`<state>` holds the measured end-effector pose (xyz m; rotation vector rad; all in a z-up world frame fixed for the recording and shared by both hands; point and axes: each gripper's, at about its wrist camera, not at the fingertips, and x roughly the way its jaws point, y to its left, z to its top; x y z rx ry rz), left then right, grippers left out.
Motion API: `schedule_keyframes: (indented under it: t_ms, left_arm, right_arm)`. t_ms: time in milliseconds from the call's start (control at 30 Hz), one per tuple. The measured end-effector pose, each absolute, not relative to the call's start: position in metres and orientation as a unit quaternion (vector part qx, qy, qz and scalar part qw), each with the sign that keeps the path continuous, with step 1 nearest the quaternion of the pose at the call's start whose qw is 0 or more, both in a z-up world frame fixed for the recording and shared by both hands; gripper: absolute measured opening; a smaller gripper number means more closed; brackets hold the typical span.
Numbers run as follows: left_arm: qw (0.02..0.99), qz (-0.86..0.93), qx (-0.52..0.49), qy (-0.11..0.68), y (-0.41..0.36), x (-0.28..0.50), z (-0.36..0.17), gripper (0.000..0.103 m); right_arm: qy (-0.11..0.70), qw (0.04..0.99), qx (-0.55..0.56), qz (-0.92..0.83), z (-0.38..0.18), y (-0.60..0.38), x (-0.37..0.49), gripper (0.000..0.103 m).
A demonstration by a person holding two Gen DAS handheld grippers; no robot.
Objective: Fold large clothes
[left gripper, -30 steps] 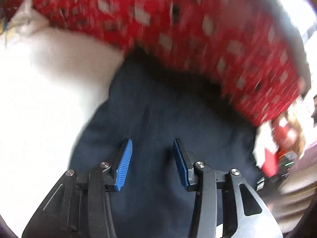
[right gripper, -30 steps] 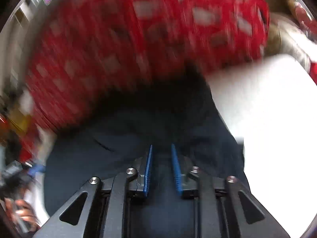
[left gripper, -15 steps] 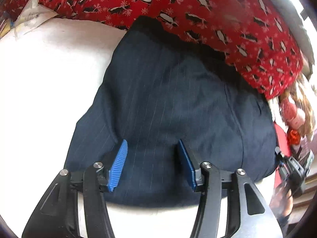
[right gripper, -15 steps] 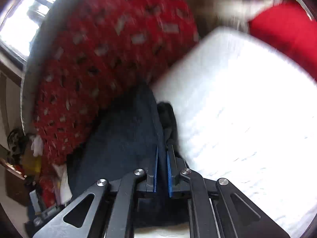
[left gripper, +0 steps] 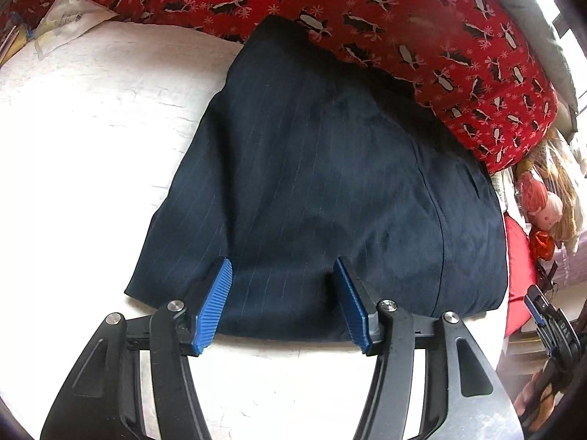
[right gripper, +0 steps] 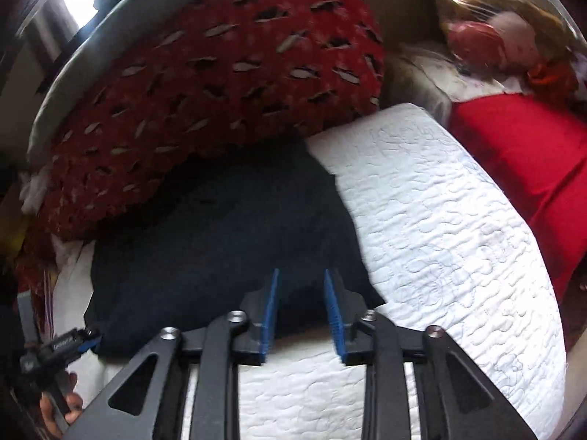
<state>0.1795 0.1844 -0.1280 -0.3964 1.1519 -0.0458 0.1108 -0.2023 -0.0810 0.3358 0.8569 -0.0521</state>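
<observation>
1. A white quilted bed (left gripper: 80, 154) fills the left part of the left wrist view; on its far left corner lies a crumpled clear plastic bag (left gripper: 69, 22), well left of the garment
2. A dark navy pinstriped garment (left gripper: 323, 183) lies folded and flat on the bed, its near edge towards the camera and its far edge tucked against a red blanket
3. The red blanket (left gripper: 367, 11), printed with penguins, is heaped directly behind the garment and runs from its left side round to its right
4. The left gripper (left gripper: 284, 302) hangs over the near edge of the garment with its jaws spread wide and nothing between them; the blue ribbed pads (left gripper: 216, 304) stand apart above the cloth
5. Right of the garment sits a doll (left gripper: 546, 209) with red clothes and long fair hair, beside a red cushion (left gripper: 517, 271)
6. In the right wrist view, the right gripper (right gripper: 301, 310) is over the garment's near right corner, jaws parted and empty
7. In that view the garment (right gripper: 227, 242) lies left of bare white quilting (right gripper: 440, 227), with the red cushion (right gripper: 528, 168) beyond the bed's right edge
</observation>
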Motion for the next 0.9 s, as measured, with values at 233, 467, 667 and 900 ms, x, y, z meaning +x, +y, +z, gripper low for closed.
schedule_keyframes:
  t_ms: [233, 467, 667, 900]
  left_arm:
    - [0.823, -0.002, -0.156, 0.547, 0.171, 0.184, -0.129, 0.063]
    - [0.824, 0.01, -0.143, 0.548, 0.163, 0.193, -0.133, 0.07]
    - [0.851, -0.019, -0.151, 0.502, 0.156, 0.21, -0.09, 0.07]
    - [0.818, 0.029, -0.141, 0.557, 0.159, 0.264, -0.135, 0.071]
  right_arm:
    - [0.401, 0.907, 0.112, 0.06, -0.091, -0.122, 0.154, 0.035]
    - [0.411, 0.904, 0.092, 0.074, -0.152, -0.097, 0.192, 0.039]
    - [0.412, 0.899, 0.11, 0.104, -0.16, -0.11, 0.198, 0.038]
    - [0.347, 0.913, 0.215, 0.021, -0.139, -0.199, 0.21, 0.039]
